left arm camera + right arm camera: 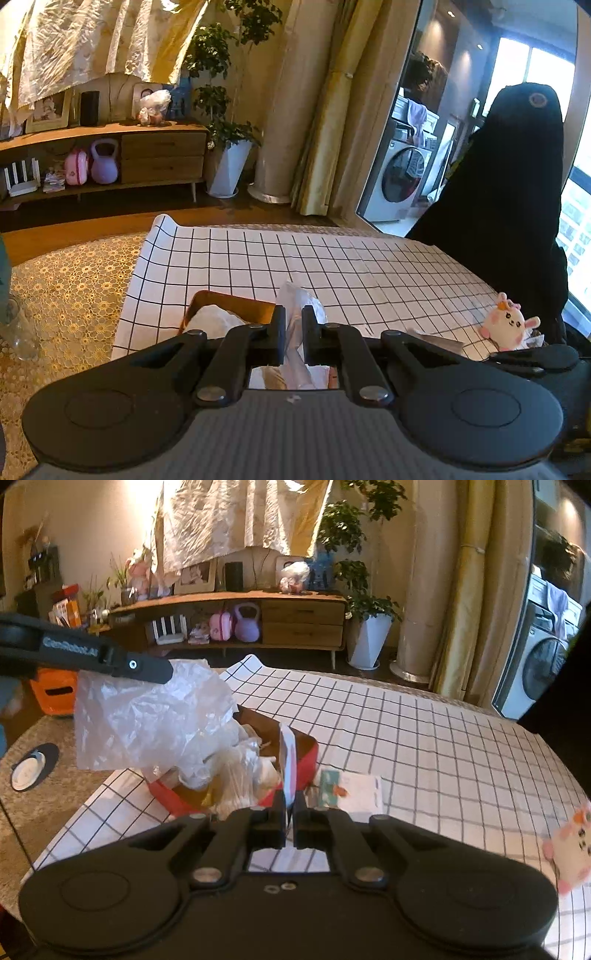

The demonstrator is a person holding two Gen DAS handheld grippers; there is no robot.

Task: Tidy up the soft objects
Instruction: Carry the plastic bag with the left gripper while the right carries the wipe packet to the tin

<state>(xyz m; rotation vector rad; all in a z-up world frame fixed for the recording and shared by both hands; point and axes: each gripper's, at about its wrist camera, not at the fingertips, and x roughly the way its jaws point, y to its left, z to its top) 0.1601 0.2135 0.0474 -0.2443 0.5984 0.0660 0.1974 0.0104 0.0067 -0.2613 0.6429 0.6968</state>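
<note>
My left gripper (293,332) is shut on a crumpled clear plastic bag (295,314). In the right wrist view the same left gripper (162,672) comes in from the upper left, and the plastic bag (147,716) hangs from it over a red box (308,760) with a brown inside. The box holds more crumpled white plastic. My right gripper (291,821) is shut on a thin white sheet with a reddish edge (287,764), seen edge-on beside the box. A pink and white plush toy (508,325) sits at the right of the checked cloth (332,266).
A flat white and teal packet (351,790) lies on the cloth right of the box. A glass (18,328) stands on the lace tablecloth at the left. A dark covered chair back (509,206) stands at the table's right. A wooden sideboard (258,620) lines the far wall.
</note>
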